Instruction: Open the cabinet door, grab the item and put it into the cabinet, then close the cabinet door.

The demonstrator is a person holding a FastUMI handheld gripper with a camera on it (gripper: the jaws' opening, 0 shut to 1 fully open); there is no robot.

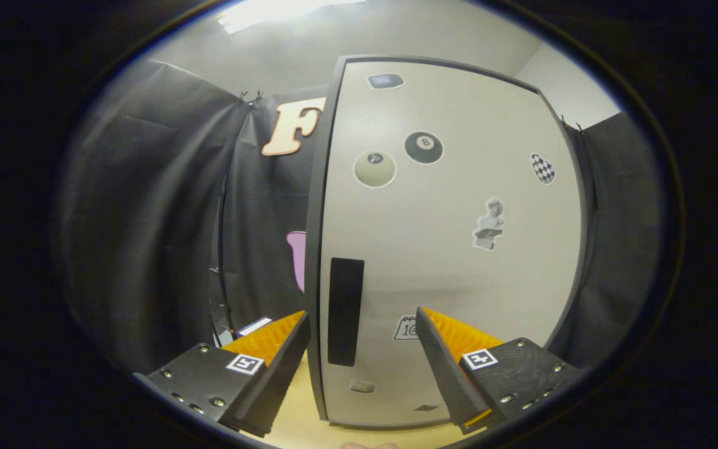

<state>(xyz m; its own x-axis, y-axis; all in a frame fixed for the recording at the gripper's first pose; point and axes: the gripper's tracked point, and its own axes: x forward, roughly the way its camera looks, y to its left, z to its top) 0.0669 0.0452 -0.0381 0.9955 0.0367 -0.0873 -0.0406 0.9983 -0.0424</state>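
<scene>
A tall pale grey cabinet door (452, 249) with a dark frame is standing closed just ahead of the gripper (362, 327), whose fingers are gaping wide apart and gripping nothing. The door's black rectangular recessed handle (345, 310) is lying between the fingers, close to the door's left edge. Stickers are dotting the door, among them a black eight-ball sticker (423, 148). A light wooden surface (300, 421) is showing beneath the cabinet.

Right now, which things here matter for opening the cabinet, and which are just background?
For the job:
cabinet door, shut
dark door handle, between the open fingers
gripper

Just there:
stickers on the door, such as the eight-ball sticker
black cloth wall
wooden tabletop
</scene>
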